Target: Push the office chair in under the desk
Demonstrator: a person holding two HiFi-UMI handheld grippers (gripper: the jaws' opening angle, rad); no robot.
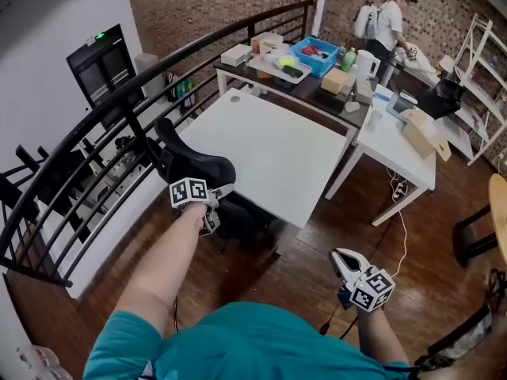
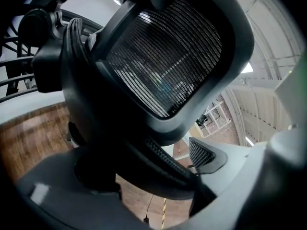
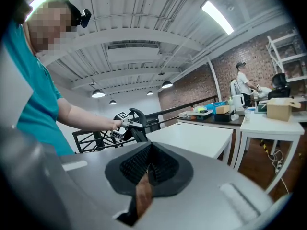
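Chair [image 1: 198,169]: black with a mesh back, at the desk's near left edge. Its back stands out from the desk, and its seat looks partly under the desk top.
Desk [image 1: 277,153]: white with a bare top, set on a wooden floor [image 1: 301,267].
Left gripper [image 1: 207,212]: on the side of the chair back that faces away from the desk. Its jaws are spread, with the chair's dark frame lying between them. No firm pinch can be made out.
Right gripper [image 1: 344,261]: low, off the desk's near corner and well apart from the chair. Its pads are pressed together with nothing between them.
Step in hand: judged to be the push itself, with some way to go before the chair back meets the desk edge.
Doing it well: press on the frame, not the mesh, and low on the back so the chair rolls instead of tipping. Push square to the desk's near edge. The contact sits to one side, so the chair will likely want to swivel; slow, steady pressure should keep it straight.
Second point of contact: the free right gripper could be set on the chair back's other side to stop any turning.
Watch for: an armrest or the seat catching the desk's edge or leg. A caster may also snag on the floor.
Left arm: bare forearm reaching forward toward the desk, nearly straight, wrist in line with the push.
Right arm: bent and kept close to the body, the gripper tipped upward toward the desk.
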